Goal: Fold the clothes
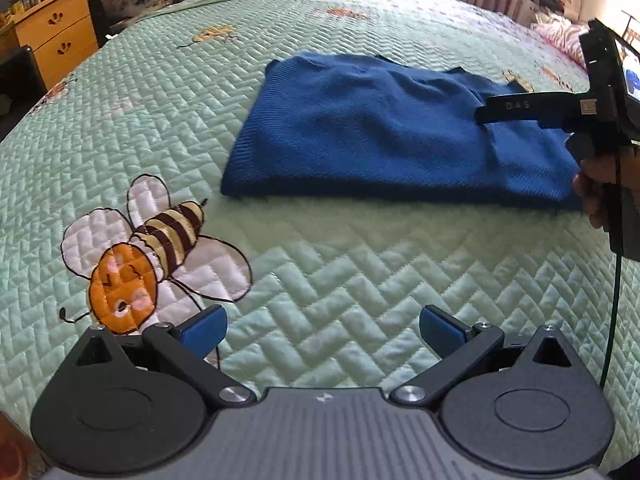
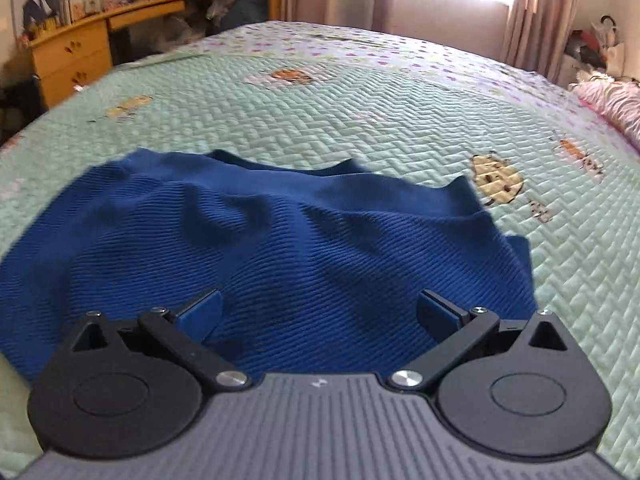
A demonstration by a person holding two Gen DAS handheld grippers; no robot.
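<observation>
Folded blue ribbed knit sweater [image 2: 280, 248] is lying mid-bed on the green quilted bedspread [image 1: 360, 280]. Right tongs [image 2: 318, 314] are hovering apart above it, seemingly for smoothing; left tongs [image 1: 322, 334] are waiting apart alongside.

The left claw [image 1: 322, 330] hung with its jaws spread wide and empty, while the right claw [image 2: 318, 314], gripped at its handle by a hand [image 1: 592, 188] at the far right, likewise gaped wide, holding nothing.

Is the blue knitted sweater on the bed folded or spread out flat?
Folded: the blue knitted sweater lies as a compact, layered rectangle on the green quilted bedspread, no sleeves sticking out.
</observation>
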